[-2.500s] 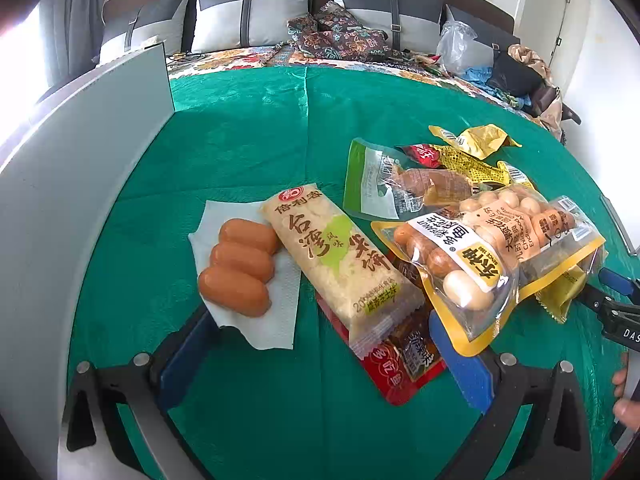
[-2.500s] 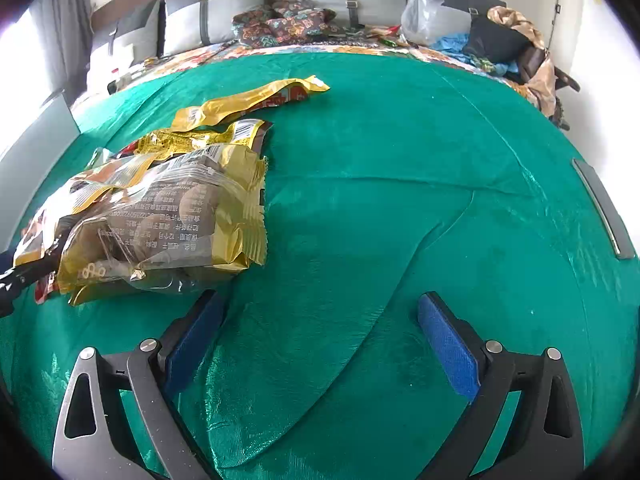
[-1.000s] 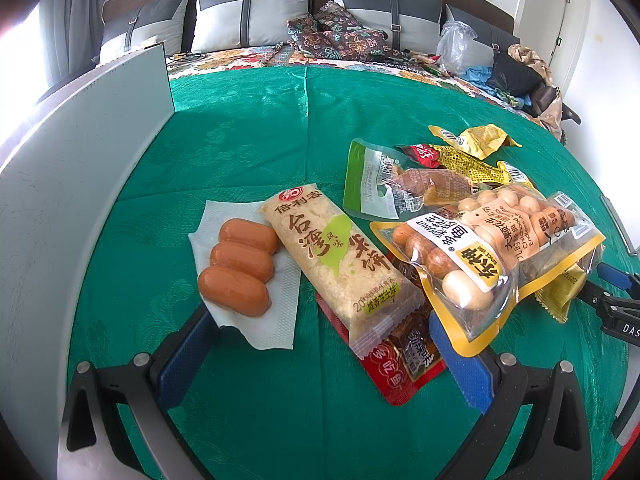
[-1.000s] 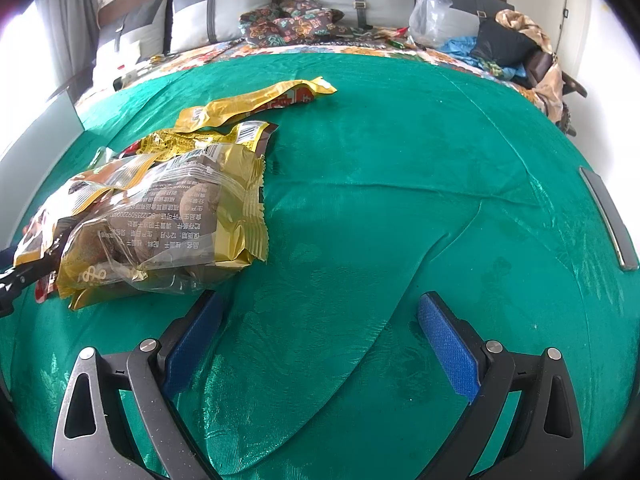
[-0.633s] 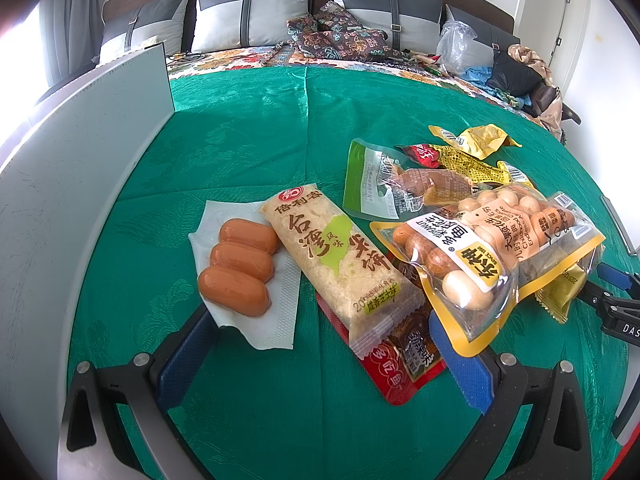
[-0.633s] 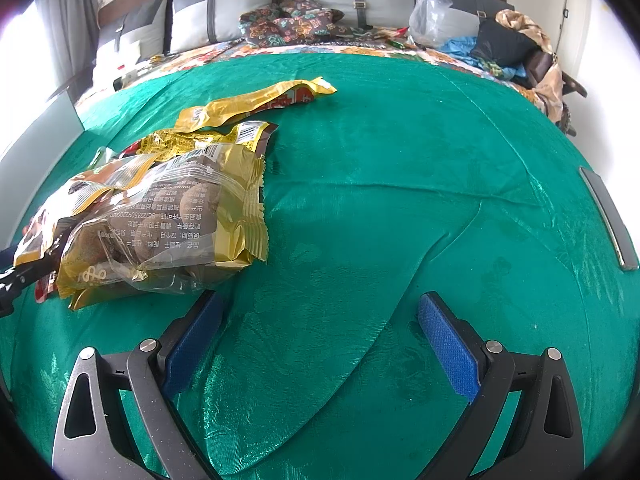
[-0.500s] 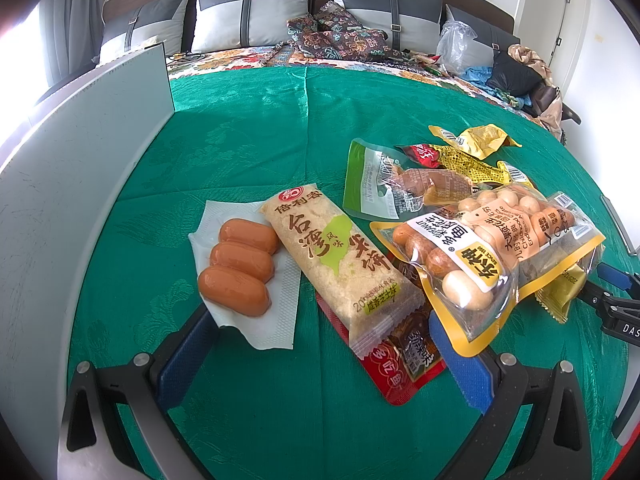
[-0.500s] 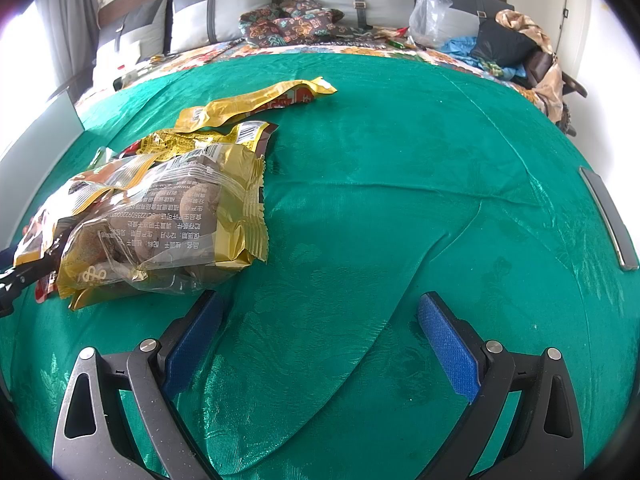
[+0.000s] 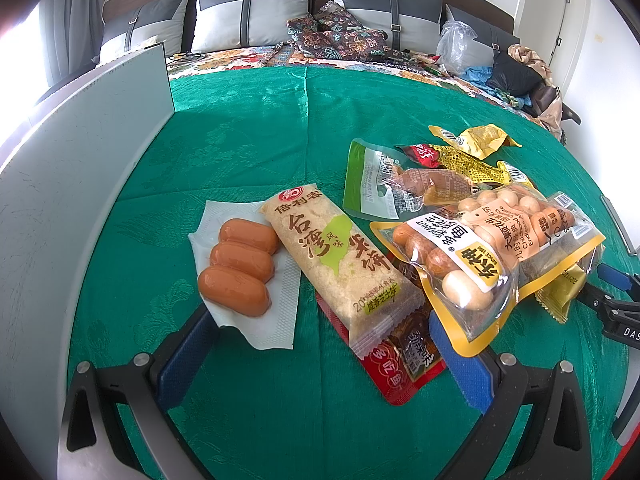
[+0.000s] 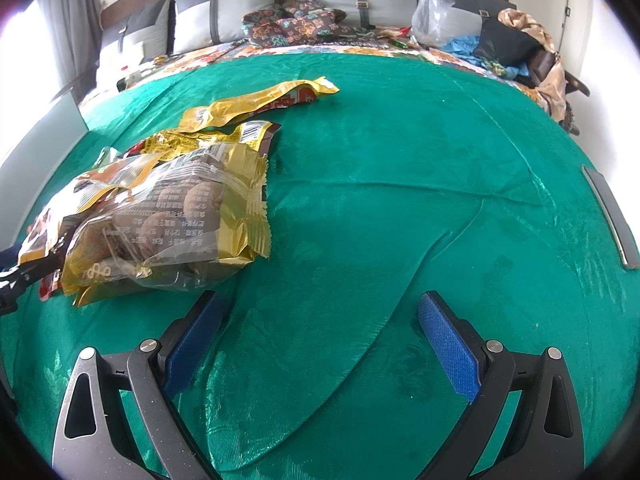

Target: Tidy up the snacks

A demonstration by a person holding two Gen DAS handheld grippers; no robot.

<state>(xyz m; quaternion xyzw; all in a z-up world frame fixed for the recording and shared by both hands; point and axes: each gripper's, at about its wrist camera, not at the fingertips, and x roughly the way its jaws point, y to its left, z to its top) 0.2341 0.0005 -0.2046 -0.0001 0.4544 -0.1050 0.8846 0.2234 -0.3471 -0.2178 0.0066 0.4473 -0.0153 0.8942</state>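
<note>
Snacks lie in a heap on a green cloth [image 9: 248,140]. Three bare sausages [image 9: 240,266] rest on a white napkin [image 9: 276,320]. Beside them lies a long rice cracker pack [image 9: 340,264] over a red packet [image 9: 404,364]. To the right are a clear yellow-edged bag of small sausages [image 9: 484,252], a green-edged pouch [image 9: 384,188] and gold wrappers [image 9: 476,140]. My left gripper [image 9: 320,344] is open and empty, low over the cloth just in front of the cracker pack. My right gripper [image 10: 320,332] is open and empty, with the yellow-edged bag [image 10: 172,220] to its front left.
A tall grey-white panel [image 9: 80,160] stands along the left side. A dark flat bar [image 10: 610,216] lies at the cloth's right edge. Pillows [image 9: 256,12], a plastic bag [image 10: 432,16] and clothes lie beyond the cloth. The right gripper's tip [image 9: 612,304] shows at the left view's right edge.
The right wrist view has shifted slightly since the oldest frame. Nothing else has moved; both grippers stay open.
</note>
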